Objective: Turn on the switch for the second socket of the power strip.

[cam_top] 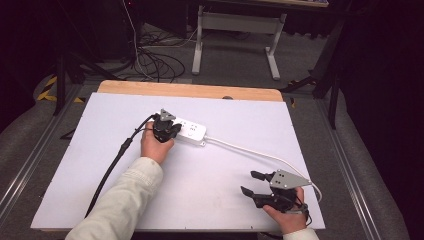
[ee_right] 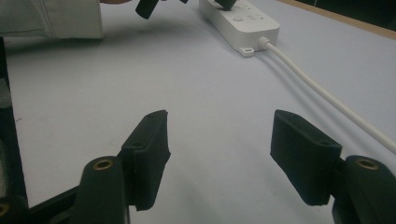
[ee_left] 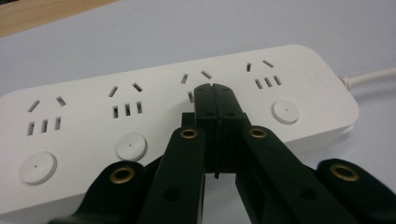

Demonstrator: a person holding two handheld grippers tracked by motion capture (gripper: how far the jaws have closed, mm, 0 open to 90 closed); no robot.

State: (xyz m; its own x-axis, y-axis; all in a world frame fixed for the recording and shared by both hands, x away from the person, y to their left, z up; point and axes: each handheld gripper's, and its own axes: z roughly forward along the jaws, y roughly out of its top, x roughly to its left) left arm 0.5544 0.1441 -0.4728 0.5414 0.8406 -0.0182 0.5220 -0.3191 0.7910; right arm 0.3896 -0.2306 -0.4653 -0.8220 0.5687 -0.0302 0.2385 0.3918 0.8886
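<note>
A white power strip (cam_top: 192,132) lies on the white table top, with several sockets and round buttons along it (ee_left: 140,112). My left gripper (cam_top: 172,131) is shut with nothing between its jaws. Its joined tips (ee_left: 215,91) rest on the strip's top, at the socket second from the cable end. The strip's white cable (cam_top: 260,152) runs right toward the table's near right corner. My right gripper (cam_top: 250,182) stays near the front right, open, its pads (ee_right: 149,140) wide apart over bare table. From there the strip (ee_right: 243,18) lies far off, and its cable (ee_right: 322,95) passes to the right.
A white sheet (cam_top: 100,175) covers the table, with a wooden strip (cam_top: 190,90) at the far edge. The left gripper's black cable (cam_top: 112,165) trails down the left side. Beyond the table are floor cables and a desk frame (cam_top: 235,30).
</note>
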